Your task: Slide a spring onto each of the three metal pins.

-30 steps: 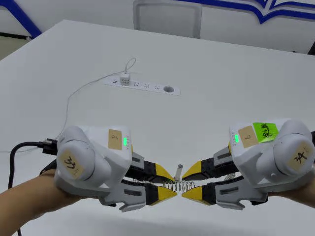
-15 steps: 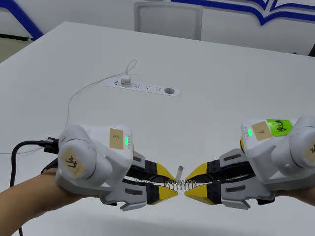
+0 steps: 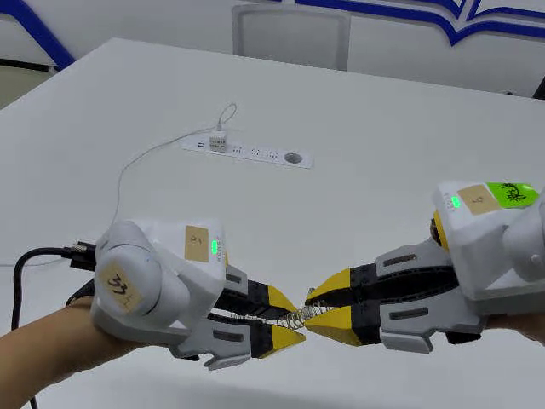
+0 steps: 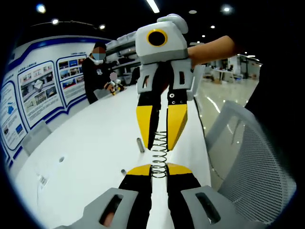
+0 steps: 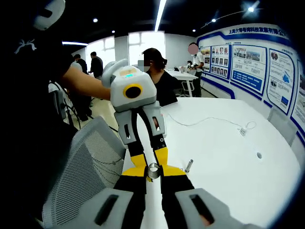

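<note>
A coiled metal spring (image 3: pixel 297 317) stretches between my two grippers above the white table (image 3: pixel 358 187). My left gripper (image 3: pixel 288 319) is shut on its left end; in the left gripper view the spring (image 4: pixel 159 150) rises from between its yellow tips (image 4: pixel 159 170). My right gripper (image 3: pixel 313 312) is shut on the other end, and in its own view the spring (image 5: pixel 153 171) appears end-on as a ring between its tips (image 5: pixel 153 172). A short metal pin (image 4: pixel 140 144) stands on the table beside the tips, with a second pin (image 4: pixel 123 171) nearer. One pin (image 5: pixel 188 165) stands to the right of the right gripper's tips.
A white power strip (image 3: pixel 247 150) with a plugged adapter (image 3: pixel 218 136) and white cable lies mid-table. A black cable (image 3: pixel 34 256) runs to the left gripper. A chair (image 3: pixel 289 30) stands at the far edge, a mesh chair (image 4: pixel 252 157) beside me, people behind.
My right gripper has moved left toward the left one, and the visible stretch of spring between the tips is shorter. In the head view it now covers the standing pin.
</note>
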Tool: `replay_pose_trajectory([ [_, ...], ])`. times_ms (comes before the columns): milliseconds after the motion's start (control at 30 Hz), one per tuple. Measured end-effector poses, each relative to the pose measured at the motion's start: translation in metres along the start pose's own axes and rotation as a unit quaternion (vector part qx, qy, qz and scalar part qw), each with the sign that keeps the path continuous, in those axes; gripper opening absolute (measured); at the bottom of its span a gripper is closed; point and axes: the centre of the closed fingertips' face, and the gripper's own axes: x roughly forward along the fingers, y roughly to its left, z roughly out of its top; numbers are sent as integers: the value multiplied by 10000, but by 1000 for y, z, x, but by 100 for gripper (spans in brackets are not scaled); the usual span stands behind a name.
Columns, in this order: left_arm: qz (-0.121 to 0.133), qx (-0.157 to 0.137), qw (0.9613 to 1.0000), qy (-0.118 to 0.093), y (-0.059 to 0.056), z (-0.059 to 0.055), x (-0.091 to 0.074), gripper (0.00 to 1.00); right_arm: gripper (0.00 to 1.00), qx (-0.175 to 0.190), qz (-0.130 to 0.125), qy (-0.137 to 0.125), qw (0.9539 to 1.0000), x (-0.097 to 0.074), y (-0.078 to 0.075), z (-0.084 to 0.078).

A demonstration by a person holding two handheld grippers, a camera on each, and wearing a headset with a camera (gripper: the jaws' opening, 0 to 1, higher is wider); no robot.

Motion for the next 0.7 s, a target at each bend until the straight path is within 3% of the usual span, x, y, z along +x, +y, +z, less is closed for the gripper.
replay_pose_trajectory([
  [200, -5, -120, 9999, -74, 1, 3, 1, 10, 11, 240, -68, -378, 9990, 3, 0, 11],
  [700, -73, -334, 9993, -148, 2, 4, 4, 11, 11, 409, -130, -447, 9981, 6, -4, 15],
])
